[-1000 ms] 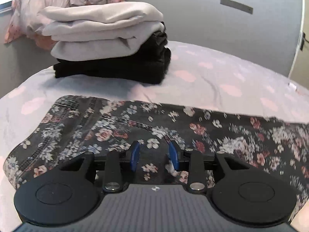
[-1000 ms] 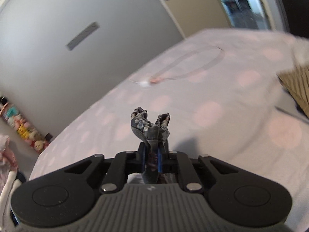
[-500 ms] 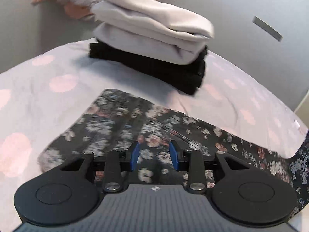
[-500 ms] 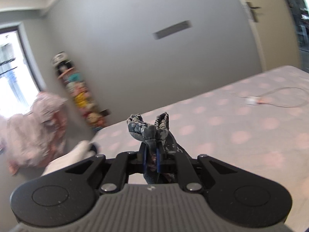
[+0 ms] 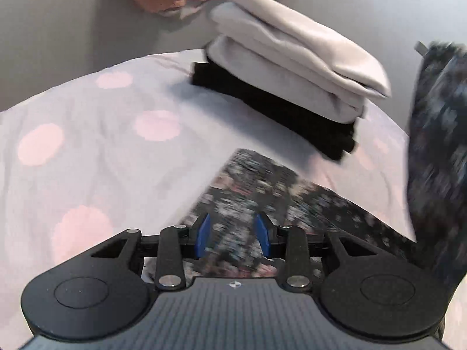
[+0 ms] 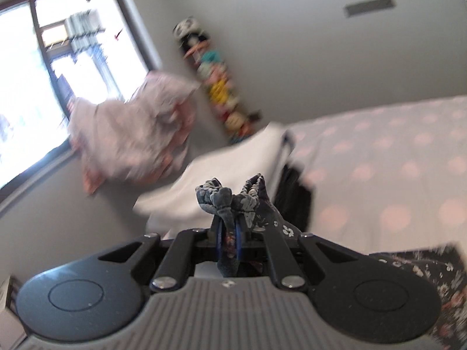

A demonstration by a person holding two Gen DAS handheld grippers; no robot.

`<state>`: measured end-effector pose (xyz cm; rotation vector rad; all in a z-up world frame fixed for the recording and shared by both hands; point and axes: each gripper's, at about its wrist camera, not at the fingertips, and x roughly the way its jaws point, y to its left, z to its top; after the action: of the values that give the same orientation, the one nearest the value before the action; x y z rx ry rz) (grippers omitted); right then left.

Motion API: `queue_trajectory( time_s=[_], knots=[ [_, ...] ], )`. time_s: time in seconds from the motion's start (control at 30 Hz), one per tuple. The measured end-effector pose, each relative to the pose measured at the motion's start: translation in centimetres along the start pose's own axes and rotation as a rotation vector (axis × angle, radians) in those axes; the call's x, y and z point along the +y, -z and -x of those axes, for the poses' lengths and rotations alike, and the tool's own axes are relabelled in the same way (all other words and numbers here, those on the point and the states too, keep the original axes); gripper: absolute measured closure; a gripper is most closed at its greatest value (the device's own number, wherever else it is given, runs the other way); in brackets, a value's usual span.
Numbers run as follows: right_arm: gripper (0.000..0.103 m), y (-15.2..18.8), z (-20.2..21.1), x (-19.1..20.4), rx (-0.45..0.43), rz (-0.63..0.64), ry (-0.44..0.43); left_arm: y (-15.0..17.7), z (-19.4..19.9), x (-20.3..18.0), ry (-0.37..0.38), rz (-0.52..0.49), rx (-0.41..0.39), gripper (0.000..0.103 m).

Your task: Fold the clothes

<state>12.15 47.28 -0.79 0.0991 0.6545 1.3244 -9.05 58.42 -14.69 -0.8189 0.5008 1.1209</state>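
Note:
A dark floral garment lies on the pink-dotted bedsheet. My left gripper is open just above one end of it, fingers apart with cloth showing between them. My right gripper is shut on a bunched end of the same floral garment and holds it raised in the air. That lifted part hangs at the right edge of the left wrist view. More of the garment lies at the lower right of the right wrist view.
A stack of folded clothes, pale grey on black, sits on the bed beyond the garment; it also shows in the right wrist view. A pink crumpled heap, a window and a toy column stand by the grey wall.
My right gripper has swung left with the garment end held high, toward the folded stack. My left gripper has shifted left along the garment; its jaws stay open.

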Motion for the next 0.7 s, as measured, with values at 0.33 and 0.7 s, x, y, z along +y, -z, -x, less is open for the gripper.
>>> queue_trajectory(
  time_s=[0.33, 0.7],
  knots=[
    [0.093, 13.1, -8.2, 3.8, 0.258, 0.104, 0.021, -0.8, -0.7, 3.7, -0.079, 0.059, -0.003, 0.064],
    [0.082, 17.3, -10.5, 3.7, 0.444, 0.168, 0.019, -0.6, -1.2, 3.7, -0.143, 0.044, 0.000, 0.064]
  ],
)
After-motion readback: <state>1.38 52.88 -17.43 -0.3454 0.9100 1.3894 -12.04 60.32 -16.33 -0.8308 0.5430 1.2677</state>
